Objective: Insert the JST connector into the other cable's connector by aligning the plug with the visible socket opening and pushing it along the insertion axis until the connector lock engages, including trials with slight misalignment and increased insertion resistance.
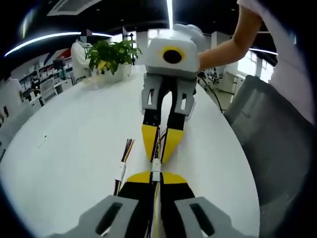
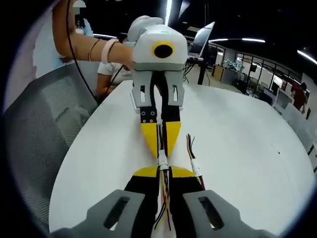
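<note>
Left tool (image 1: 154, 182): its yellow-tipped jaws are closed on a bundle of thin coloured wires, with a white connector (image 1: 156, 166) sticking out just past the tips.
Right tool (image 2: 163, 174): its jaws are likewise clamped on a wire bundle, and its own white connector (image 2: 162, 161) sits at the tips.
Where the connectors are: low over the white table (image 1: 74, 144), in the narrow gap between the two tools, which face each other tip to tip.
Mating: the two white housings meet or nearly meet; whether one is seated in the other is too small to tell.
Spare cable: another wire bundle with a white connector (image 1: 121, 171) lies flat on the table just beside the tools, not touching them; it also appears in the right gripper view (image 2: 194, 166).
Around the table: a grey mesh chair (image 1: 277, 144) stands against the table edge on one side, well clear of the connectors.
Left gripper view extras: a potted green plant (image 1: 113, 54) at the far end of the table, and a bare forearm (image 1: 233, 44) reaching to the right tool's body (image 1: 173, 54).
Right gripper view extras: the left tool's body (image 2: 158, 49) held by a hand with a wristband (image 2: 106, 49), a dark cord (image 2: 74, 54) hanging over the chair (image 2: 44, 129), and office desks beyond.
</note>
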Action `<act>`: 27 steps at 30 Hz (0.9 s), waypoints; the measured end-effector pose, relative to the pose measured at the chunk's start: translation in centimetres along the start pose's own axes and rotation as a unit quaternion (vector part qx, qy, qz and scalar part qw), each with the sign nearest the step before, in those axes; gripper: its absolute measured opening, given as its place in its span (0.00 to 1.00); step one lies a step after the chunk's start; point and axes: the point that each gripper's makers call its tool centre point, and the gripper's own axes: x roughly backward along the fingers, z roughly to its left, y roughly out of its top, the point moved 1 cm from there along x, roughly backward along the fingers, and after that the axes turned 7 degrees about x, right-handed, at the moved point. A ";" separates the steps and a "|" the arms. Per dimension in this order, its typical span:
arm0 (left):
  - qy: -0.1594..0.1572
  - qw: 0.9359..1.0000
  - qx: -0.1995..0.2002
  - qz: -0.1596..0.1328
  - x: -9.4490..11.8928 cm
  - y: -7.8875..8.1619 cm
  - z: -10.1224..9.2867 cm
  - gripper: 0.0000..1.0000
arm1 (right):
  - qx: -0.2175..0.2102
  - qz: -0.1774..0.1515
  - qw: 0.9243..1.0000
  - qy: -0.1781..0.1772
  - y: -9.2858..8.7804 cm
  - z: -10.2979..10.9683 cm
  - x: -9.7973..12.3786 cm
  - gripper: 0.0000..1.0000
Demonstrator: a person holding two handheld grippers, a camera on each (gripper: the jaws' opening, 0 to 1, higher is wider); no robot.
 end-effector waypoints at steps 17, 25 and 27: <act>0.000 1.000 -0.012 0.023 -1.0 -0.9 1.3 0.00 | -0.005 0.007 1.000 -0.007 -1.2 -1.0 -0.8 0.03; 0.001 0.999 -0.020 0.030 -1.3 -1.3 1.4 0.00 | -0.010 0.008 1.000 -0.010 -1.8 -1.1 -1.2 0.03; -0.001 0.999 -0.019 0.031 -1.4 -1.4 1.5 0.00 | -0.012 0.008 1.000 -0.011 -1.9 -1.1 -1.3 0.03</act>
